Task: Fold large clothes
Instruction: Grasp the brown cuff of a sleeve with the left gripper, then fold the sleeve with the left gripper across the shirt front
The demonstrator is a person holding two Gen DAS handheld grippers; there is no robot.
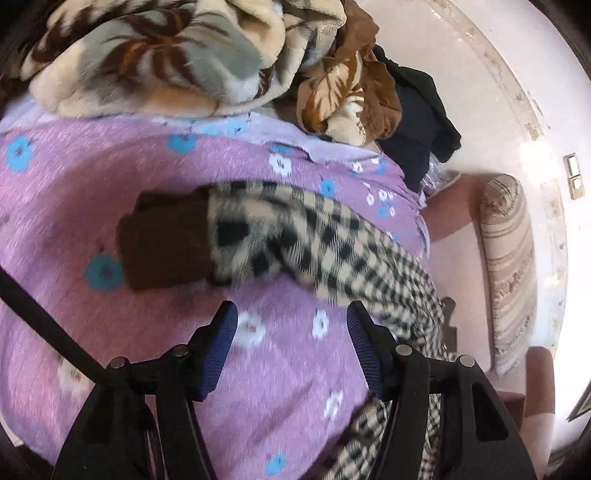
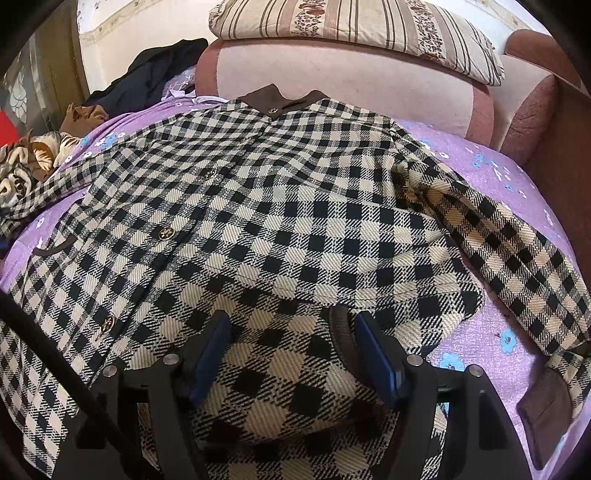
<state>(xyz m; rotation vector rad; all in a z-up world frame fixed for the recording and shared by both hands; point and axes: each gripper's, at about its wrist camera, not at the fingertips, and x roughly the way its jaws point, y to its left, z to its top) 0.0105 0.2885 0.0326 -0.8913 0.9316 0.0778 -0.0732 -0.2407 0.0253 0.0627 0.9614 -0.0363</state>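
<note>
A black-and-cream checked coat [image 2: 280, 206] with a brown collar [image 2: 280, 101] lies spread front-up on the purple flowered bedsheet [image 2: 491, 332]. Its right sleeve [image 2: 517, 258] with a brown cuff [image 2: 543, 410] lies at the right. My right gripper [image 2: 291, 332] is open, its fingers standing over the coat's lower part. In the left wrist view the other sleeve [image 1: 314, 236] with a brown cuff [image 1: 166, 243] lies across the sheet [image 1: 92, 184]. My left gripper [image 1: 291, 321] is open and empty, just short of that sleeve.
A plush flowered blanket [image 1: 155, 55] and dark clothes [image 1: 421, 114] are piled at the bed's far side. A pink sofa back [image 2: 351, 74] with a striped cushion [image 2: 354, 26] stands behind the coat. A black strap [image 1: 48, 325] crosses the left.
</note>
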